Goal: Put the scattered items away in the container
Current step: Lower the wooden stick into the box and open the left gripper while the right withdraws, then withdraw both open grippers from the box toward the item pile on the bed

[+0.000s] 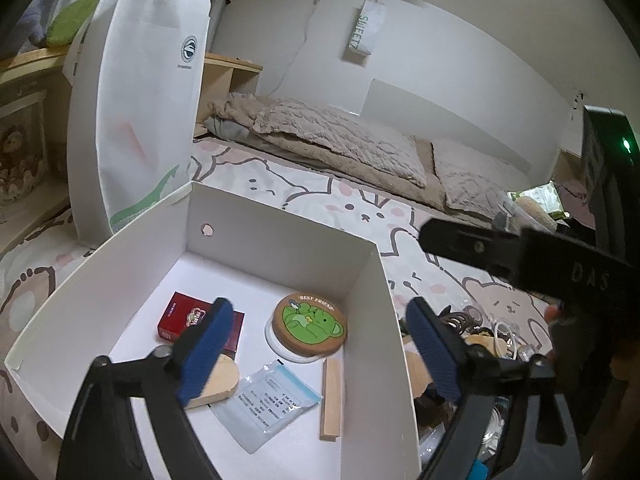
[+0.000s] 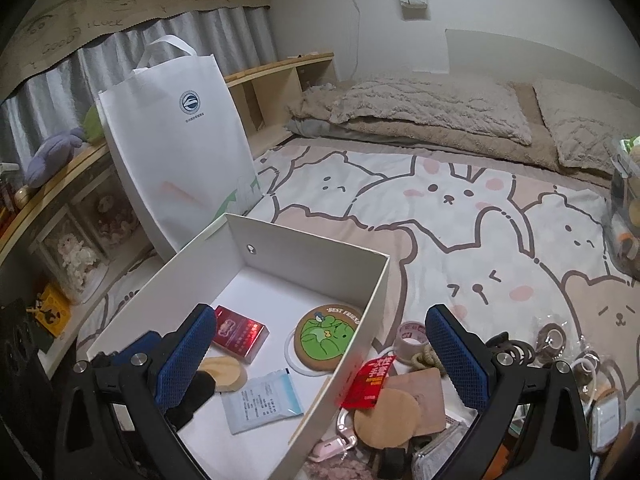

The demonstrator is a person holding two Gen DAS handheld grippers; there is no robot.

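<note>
- Left wrist view: the left gripper (image 1: 316,350) stood with its blue-padded jaws wide apart and nothing between them, poised over the right side of the white box (image 1: 256,220), one finger inside and the other beyond the right wall.
- Left wrist view: on the box floor lay a red packet (image 1: 180,314), a round cork coaster with a green bear (image 1: 310,326) resting on a white ring, a blue-edged sachet (image 1: 268,402), a wooden strip (image 1: 332,398) along the right wall, and a pale oval wooden piece (image 1: 222,380) partly hidden behind the left finger.
- Left wrist view: the right gripper (image 1: 492,248) crossed the upper right as a dark bar; its jaw gap could not be judged from this angle.
- Left wrist view: a white tote bag (image 1: 148,108) stood upright just behind the box on the cartoon-print bedsheet (image 1: 360,208).
- Right wrist view: the right gripper (image 2: 320,360) was likewise spread wide and empty, straddling the box's right wall (image 2: 360,336).
- Right wrist view: scattered items lay outside, just beside that wall: a red sachet (image 2: 370,384) leaning against it, a tape roll (image 2: 410,338), a round cork disc (image 2: 386,414) on a brown card (image 2: 422,390), and, farther right, what seemed to be bagged rings (image 2: 554,340).
</note>
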